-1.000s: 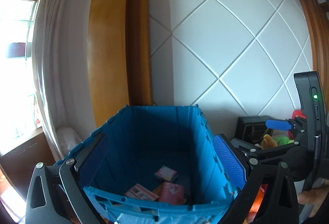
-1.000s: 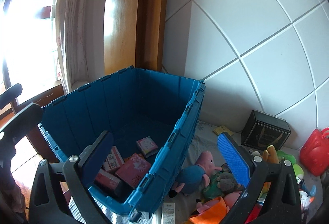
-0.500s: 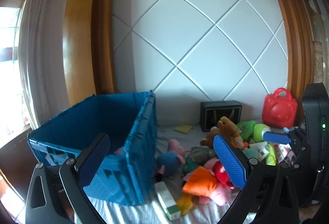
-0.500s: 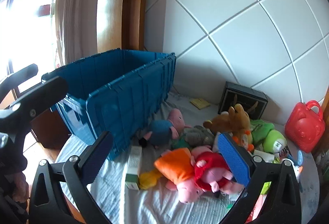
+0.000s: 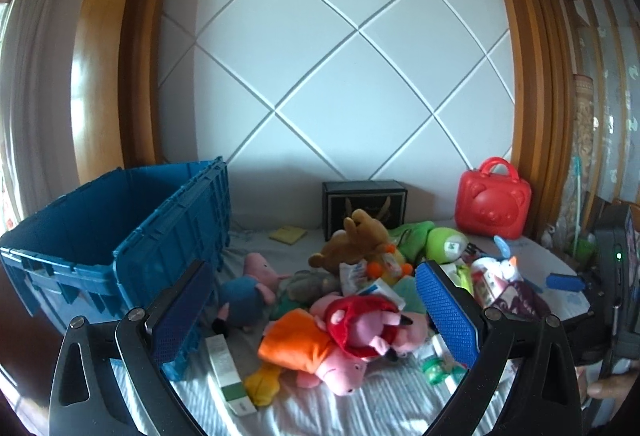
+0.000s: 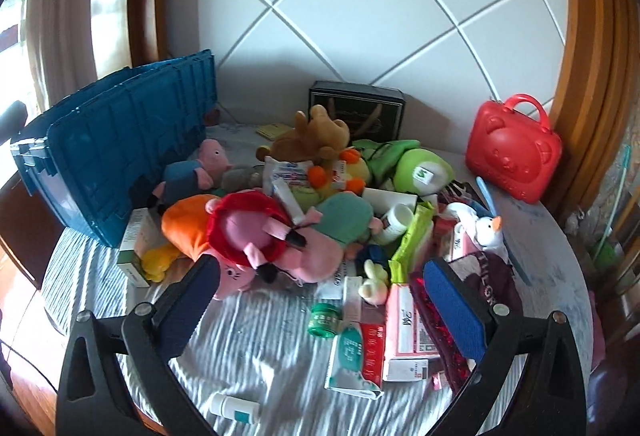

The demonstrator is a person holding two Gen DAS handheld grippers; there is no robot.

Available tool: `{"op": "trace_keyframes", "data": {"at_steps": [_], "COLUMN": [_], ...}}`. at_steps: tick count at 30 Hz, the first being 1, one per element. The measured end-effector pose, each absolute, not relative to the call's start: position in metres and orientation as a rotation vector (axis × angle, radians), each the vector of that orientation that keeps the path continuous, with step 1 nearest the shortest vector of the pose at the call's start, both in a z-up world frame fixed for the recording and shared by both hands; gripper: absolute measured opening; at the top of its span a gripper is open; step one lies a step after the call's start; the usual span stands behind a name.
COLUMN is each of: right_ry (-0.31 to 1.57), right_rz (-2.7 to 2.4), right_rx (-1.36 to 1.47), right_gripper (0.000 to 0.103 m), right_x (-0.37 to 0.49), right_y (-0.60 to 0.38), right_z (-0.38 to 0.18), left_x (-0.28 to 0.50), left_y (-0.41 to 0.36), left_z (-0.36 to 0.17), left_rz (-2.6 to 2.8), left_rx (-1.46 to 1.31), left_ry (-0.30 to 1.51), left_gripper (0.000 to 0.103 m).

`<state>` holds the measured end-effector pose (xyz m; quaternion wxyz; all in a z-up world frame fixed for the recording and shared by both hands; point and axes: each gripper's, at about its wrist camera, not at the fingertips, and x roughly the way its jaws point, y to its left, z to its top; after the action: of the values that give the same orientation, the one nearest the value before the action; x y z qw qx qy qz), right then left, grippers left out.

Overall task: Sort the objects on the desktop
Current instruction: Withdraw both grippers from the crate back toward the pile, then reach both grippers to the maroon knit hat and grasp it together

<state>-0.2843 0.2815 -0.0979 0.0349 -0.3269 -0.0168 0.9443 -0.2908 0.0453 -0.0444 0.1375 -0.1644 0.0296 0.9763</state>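
Right wrist view is showing the right gripper [image 6: 320, 300] hanging wide and empty above the striped cloth [image 6: 256, 340], and the left wrist view is showing the left gripper [image 5: 316, 300] spread just as wide with nothing between its pads. Directly ahead of the right jaws a green jar [image 6: 323, 320] is lying on the cloth, with a pink box [image 6: 404, 332] and a green packet [image 6: 352, 360] just to the right of it and a small white bottle [image 6: 235, 408] lying nearer the camera, below the left pad. Farther out, the pink pig [image 6: 264, 236] in the red hood is sprawling across an orange plush [image 6: 184, 224], with a brown plush [image 6: 320, 131], a green plush [image 6: 420, 167] and a white duck [image 6: 490, 230] heaped beyond. The blue crate [image 5: 120, 236] is standing to the left of the pile, touching or nearly touching its edge; its inside is not visible from either camera here, so what it is already holding cannot be told. A red case [image 6: 512, 147] and a black box [image 6: 356, 107] are sitting against the wall behind everything. By my judgement the sorting is sitting at an early or middle stage: nearly the whole heap is waiting on the cloth, both grippers are free for a fresh pick, and the small items nearest the right gripper are looking like the easiest next targets.
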Motion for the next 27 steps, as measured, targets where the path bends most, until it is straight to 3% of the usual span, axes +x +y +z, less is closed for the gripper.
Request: {"op": "trace_keyframes", "data": {"at_steps": [14, 27], "right_ry": [0.010, 0.099], "right_rz": [2.643, 2.496], "right_rx": [-1.057, -1.219], "right_gripper": [0.103, 0.103], "right_x": [-0.264, -0.250], "right_y": [0.367, 0.464], "right_z": [-0.134, -0.195], "left_x": [-0.320, -0.326], "left_y": [0.104, 0.214], "left_z": [-0.083, -0.132], "left_rz": [2.582, 2.355], "left_rx": [-0.542, -0.645], "left_ry": [0.137, 0.249], "left_gripper": [0.102, 0.102]}}
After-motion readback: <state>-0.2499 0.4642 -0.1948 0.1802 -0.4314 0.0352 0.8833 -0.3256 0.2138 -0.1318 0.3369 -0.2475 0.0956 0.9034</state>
